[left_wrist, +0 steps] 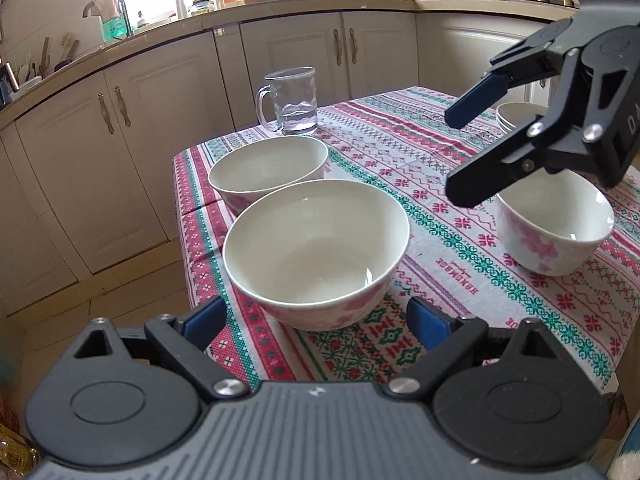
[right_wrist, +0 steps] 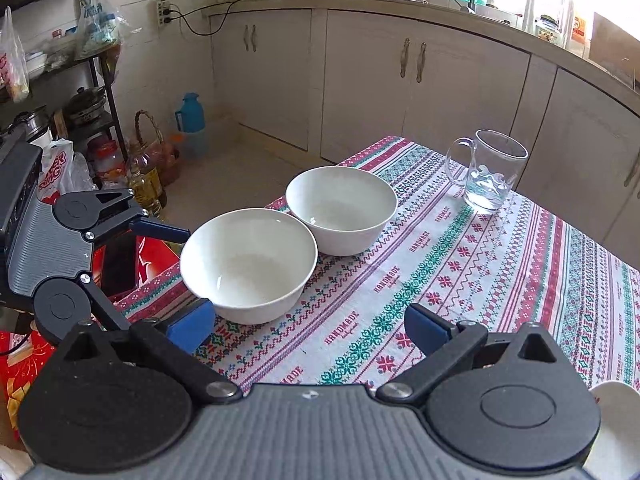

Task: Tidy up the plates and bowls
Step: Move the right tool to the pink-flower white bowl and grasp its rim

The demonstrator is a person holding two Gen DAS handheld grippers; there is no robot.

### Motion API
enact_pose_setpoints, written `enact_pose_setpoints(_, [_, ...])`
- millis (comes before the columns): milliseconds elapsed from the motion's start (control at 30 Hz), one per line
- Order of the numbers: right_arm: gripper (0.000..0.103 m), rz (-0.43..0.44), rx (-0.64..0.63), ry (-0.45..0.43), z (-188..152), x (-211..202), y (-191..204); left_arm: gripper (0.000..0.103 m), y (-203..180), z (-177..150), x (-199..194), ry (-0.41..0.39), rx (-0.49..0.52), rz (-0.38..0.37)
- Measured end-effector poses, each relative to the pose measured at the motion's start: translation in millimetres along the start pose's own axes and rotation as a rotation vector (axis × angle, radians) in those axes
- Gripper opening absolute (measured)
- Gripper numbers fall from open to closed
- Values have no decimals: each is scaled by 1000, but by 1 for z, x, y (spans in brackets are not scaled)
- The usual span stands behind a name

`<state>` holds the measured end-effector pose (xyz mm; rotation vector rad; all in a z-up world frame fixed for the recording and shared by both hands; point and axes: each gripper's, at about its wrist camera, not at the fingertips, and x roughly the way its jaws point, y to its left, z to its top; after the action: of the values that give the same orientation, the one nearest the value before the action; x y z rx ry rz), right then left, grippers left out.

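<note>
Both grippers wide open, holding nothing: left gripper (left_wrist: 316, 320) just short of near bowl (left_wrist: 316, 254); right gripper (right_wrist: 310, 326) beside it.

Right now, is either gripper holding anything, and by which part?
Nothing is held. The left gripper and right gripper both have open, empty jaws.

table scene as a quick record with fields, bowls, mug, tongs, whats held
surface: table with patterned tablecloth
large bowls: near bowl and far bowl, upright, empty, side by side
small bowl: floral bowl, upright, apart from the large pair
stack: white dishes behind the right tongs, mostly hidden
mug: glass mug, upright, near the far table edge
left tongs: open, holding nothing, near bowl just ahead
right tongs: open, holding nothing
</note>
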<state>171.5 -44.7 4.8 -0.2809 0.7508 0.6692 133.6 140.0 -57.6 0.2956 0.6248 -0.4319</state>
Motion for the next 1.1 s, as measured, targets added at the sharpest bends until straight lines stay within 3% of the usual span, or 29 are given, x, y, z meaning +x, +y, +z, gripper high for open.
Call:
enact_pose_setpoints(400, [83, 33, 2, 71, 29, 45, 2, 96, 9, 6, 12, -15, 48, -45])
enact_pose_setpoints(733, [59, 63, 9, 121, 41, 73, 0, 93, 13, 7, 15, -22, 35, -79])
enact_pose_setpoints(1100, [48, 83, 17, 148, 41, 82, -1, 91, 16, 8, 16, -20, 33, -105])
